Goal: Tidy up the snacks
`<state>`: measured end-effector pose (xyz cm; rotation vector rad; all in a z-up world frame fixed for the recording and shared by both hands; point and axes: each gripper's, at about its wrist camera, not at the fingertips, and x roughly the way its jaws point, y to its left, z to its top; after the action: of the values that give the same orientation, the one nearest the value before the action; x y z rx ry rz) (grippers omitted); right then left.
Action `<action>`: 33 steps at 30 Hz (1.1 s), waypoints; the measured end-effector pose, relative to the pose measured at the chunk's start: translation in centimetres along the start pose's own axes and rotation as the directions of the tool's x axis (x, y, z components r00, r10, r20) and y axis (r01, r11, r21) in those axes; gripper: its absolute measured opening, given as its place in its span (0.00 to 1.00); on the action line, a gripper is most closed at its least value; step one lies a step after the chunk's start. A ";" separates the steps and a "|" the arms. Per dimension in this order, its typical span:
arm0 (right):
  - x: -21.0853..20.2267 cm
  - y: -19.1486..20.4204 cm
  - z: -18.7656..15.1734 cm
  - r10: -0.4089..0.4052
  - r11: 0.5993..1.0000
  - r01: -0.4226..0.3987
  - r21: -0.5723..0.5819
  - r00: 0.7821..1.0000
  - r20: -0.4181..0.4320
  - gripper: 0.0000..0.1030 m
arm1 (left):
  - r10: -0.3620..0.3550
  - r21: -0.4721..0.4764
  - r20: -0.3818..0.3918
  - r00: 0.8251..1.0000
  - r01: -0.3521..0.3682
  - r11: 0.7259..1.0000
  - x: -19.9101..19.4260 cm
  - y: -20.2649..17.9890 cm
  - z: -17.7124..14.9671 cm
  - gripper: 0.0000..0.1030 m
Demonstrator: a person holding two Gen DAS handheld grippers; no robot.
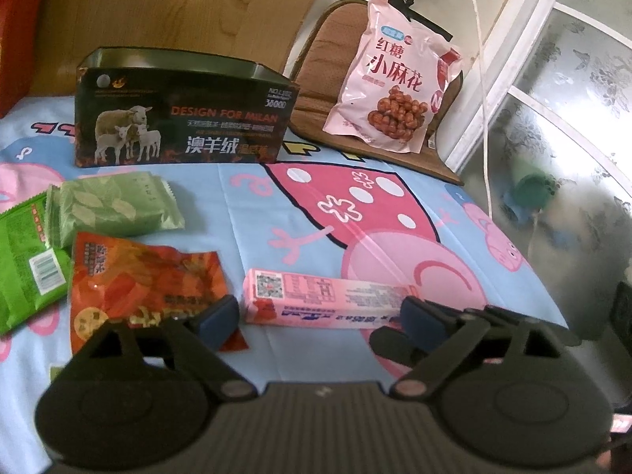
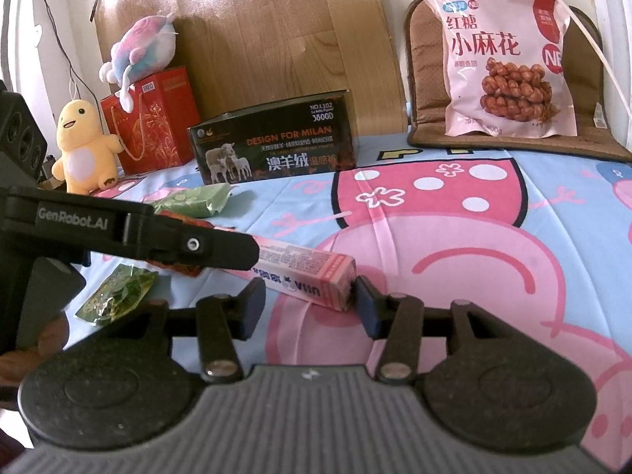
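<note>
Pink box (image 2: 304, 272) between right gripper (image 2: 308, 304) open fingers

A yellow plush toy (image 2: 81, 146) stands on the cartoon-print bedsheet (image 2: 454, 245) beside a red gift bag (image 2: 156, 118), and a pink-and-blue plush (image 2: 144, 49) sits on top of that bag. A wooden board (image 2: 276, 35) leans against the wall behind, a brown seat cushion (image 2: 426, 102) is propped to its right, and a white cable (image 1: 484, 91) hangs by the frosted window (image 1: 572, 91).
</note>
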<state>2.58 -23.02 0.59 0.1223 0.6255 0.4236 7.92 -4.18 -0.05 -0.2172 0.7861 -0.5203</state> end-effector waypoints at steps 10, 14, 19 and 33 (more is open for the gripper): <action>0.1 0.0 0.1 0.000 1.000 0.000 0.004 1.000 -0.001 0.51 | -0.031 -0.002 0.009 0.999 0.031 1.000 0.0 0.3 -0.1 0.95; 0.2 0.1 0.2 -0.002 1.000 0.002 -0.004 1.000 -0.003 0.53 | -0.045 -0.009 0.016 0.999 0.045 0.999 -0.1 0.5 -0.1 0.96; 0.3 0.4 0.2 -0.013 0.999 0.012 -0.031 1.000 -0.006 0.55 | -0.068 -0.030 0.031 0.997 0.069 0.997 -0.3 0.9 -0.2 0.96; 0.2 0.7 0.1 -0.048 0.998 0.049 -0.038 0.999 0.007 0.46 | -0.084 -0.057 0.051 0.995 0.086 0.995 -0.7 1.7 0.0 0.79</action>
<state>2.57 -22.25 0.71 0.0719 0.6132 0.3879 8.17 -2.40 -0.26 -0.3184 0.7480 -0.5704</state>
